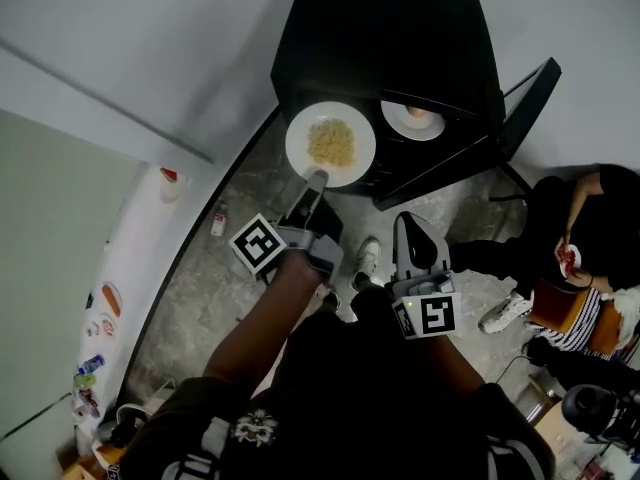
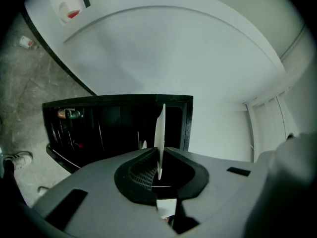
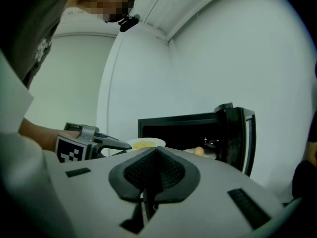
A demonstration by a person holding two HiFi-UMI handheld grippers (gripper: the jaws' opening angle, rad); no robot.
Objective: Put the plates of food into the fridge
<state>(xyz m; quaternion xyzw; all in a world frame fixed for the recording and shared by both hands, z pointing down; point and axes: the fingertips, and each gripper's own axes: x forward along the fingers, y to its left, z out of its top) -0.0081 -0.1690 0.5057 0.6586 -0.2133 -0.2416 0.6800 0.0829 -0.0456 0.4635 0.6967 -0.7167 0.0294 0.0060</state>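
A white plate of yellow food (image 1: pixel 331 144) hangs level in front of the open black fridge (image 1: pixel 380 38). My left gripper (image 1: pixel 317 179) is shut on its near rim. In the left gripper view the plate (image 2: pixel 160 130) stands edge-on between the jaws. A second plate with a pale round piece of food (image 1: pixel 413 118) sits inside the fridge. My right gripper (image 1: pixel 404 220) is shut and empty, lower right of the held plate. The right gripper view shows its closed jaws (image 3: pixel 154 157), the left gripper (image 3: pixel 86 144), the yellow food plate (image 3: pixel 145 144) and the plate in the fridge (image 3: pixel 200 152).
The fridge door (image 1: pixel 528 98) stands open to the right. A person sits on the floor at the right (image 1: pixel 590 238). A white appliance with magnets (image 1: pixel 110 308) lies along the left. A small bottle (image 1: pixel 218 220) stands on the stone floor. My shoe (image 1: pixel 367 257) is under the grippers.
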